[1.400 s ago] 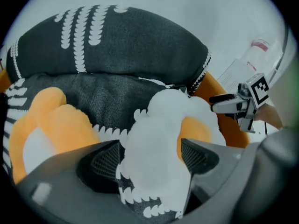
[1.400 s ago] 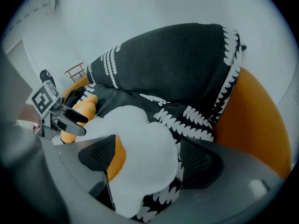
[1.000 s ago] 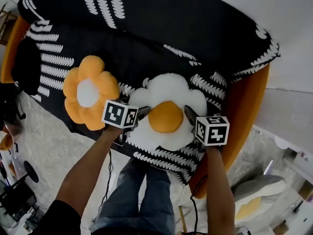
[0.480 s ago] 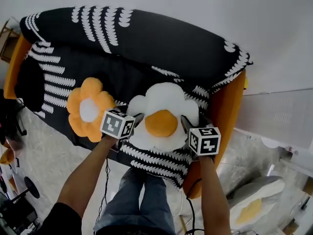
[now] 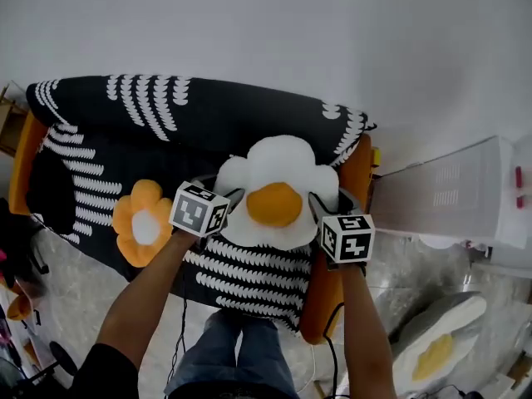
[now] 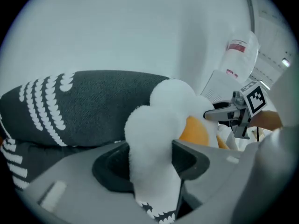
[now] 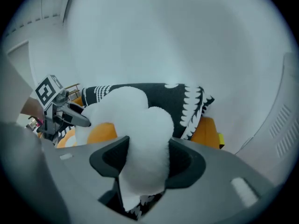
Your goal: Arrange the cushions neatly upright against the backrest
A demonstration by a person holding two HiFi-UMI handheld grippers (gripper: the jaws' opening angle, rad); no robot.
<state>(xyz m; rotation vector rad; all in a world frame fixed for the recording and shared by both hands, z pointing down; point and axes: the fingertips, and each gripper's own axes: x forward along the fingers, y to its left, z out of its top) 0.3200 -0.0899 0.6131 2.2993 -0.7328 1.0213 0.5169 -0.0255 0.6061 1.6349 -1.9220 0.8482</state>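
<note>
A white egg-shaped cushion (image 5: 278,191) with an orange yolk hangs above the sofa seat, held from both sides. My left gripper (image 5: 226,202) is shut on its left lobe (image 6: 152,143), and my right gripper (image 5: 318,205) is shut on its right lobe (image 7: 142,148). The cushion stands roughly upright, near the black backrest (image 5: 208,110) with white patterning. An orange flower cushion (image 5: 144,223) with a white centre lies flat on the seat at the left. In the left gripper view the right gripper (image 6: 224,113) shows beyond the cushion.
The sofa has orange sides (image 5: 357,173) under a black-and-white throw (image 5: 249,273). A white cabinet (image 5: 453,194) stands right of it. Another egg cushion (image 5: 436,343) lies on the floor at lower right. A white wall (image 5: 332,40) runs behind the backrest.
Both grippers have lifted the egg cushion off the seat and carried it up and back toward the backrest. The head view has tilted, so more wall shows.
</note>
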